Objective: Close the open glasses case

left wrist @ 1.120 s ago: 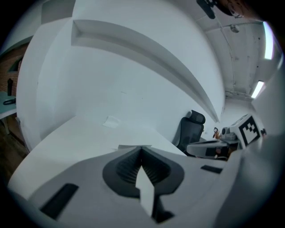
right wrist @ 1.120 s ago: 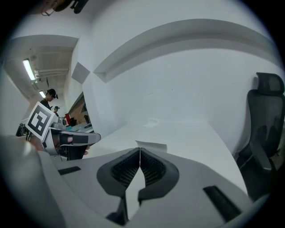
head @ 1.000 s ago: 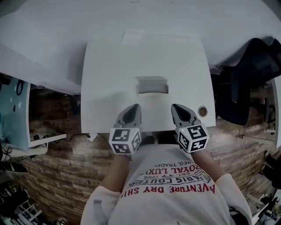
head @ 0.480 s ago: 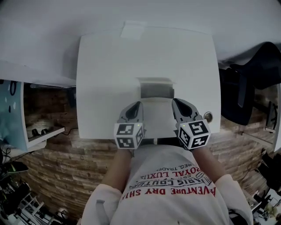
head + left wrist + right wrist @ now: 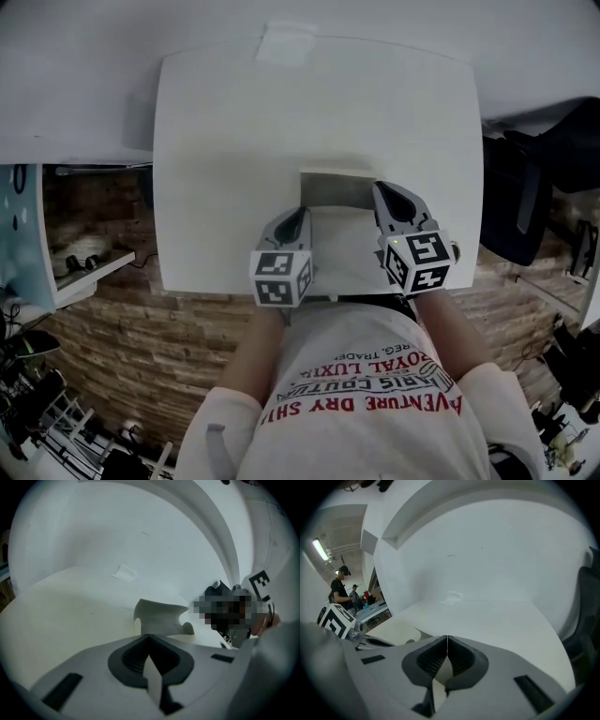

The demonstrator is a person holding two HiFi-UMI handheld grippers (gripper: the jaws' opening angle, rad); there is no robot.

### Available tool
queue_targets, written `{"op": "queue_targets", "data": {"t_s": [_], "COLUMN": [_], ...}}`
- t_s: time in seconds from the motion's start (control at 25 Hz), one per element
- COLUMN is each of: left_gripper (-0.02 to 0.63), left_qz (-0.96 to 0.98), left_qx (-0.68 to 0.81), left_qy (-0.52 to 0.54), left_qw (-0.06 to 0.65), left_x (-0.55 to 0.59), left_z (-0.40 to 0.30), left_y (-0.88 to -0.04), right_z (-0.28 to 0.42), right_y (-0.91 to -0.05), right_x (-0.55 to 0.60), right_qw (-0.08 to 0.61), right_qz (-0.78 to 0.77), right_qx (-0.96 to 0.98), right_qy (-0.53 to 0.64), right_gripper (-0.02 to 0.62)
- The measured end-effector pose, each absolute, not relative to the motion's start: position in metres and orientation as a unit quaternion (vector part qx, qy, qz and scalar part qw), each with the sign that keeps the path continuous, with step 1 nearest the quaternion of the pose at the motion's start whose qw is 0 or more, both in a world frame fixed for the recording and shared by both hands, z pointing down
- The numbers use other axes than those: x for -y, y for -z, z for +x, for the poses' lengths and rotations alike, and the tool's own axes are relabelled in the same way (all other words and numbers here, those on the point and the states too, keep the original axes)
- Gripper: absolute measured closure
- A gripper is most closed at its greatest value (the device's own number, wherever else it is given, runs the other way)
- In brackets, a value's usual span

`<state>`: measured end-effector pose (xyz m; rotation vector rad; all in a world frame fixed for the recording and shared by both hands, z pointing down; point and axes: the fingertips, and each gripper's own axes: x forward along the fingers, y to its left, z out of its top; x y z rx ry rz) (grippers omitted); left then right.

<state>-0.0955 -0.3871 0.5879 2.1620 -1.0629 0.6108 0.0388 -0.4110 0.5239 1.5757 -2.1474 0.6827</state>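
The glasses case (image 5: 336,199) lies open near the front of the white table (image 5: 225,141), pale, with its lid standing up on the far side. My left gripper (image 5: 298,215) sits just left of the case's tray, shut and holding nothing. My right gripper (image 5: 383,190) sits at the case's right side, level with the lid, also shut and holding nothing. The left gripper view shows the shut left gripper (image 5: 149,637) with the case (image 5: 157,616) close ahead. From the right gripper (image 5: 447,638), the case (image 5: 396,631) lies low on the left.
A small white slip (image 5: 286,42) lies at the table's far edge. A black chair (image 5: 536,178) stands to the right of the table. At the left are a low shelf (image 5: 84,272) and a brick-pattern floor. The table's near edge is at my body.
Both grippers have gone forward from the table's near edge and now flank the case. The table and case sit closer and larger in the head view. Both pairs of jaws stayed shut.
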Motion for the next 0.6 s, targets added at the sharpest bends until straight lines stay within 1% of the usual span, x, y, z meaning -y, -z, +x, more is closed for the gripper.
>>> {"op": "queue_targets", "data": {"t_s": [0.32, 0.6], "left_gripper": [0.601, 0.601], "left_qz": [0.82, 0.821], "left_qx": [0.409, 0.408], "left_qy": [-0.231, -0.236], "left_qw": [0.328, 0.322], "left_x": [0.382, 0.384], "left_z": [-0.096, -0.099], "left_y": [-0.592, -0.592], "right_z": [0.043, 0.038], "right_y": [-0.537, -0.537], "right_x": [0.436, 0.429], "right_qw": [0.197, 0.189], "right_qz": [0.561, 0.565], "right_qx": [0.765, 0.761], "right_qy": [-0.249, -0.255], "right_gripper": [0.583, 0.583]}}
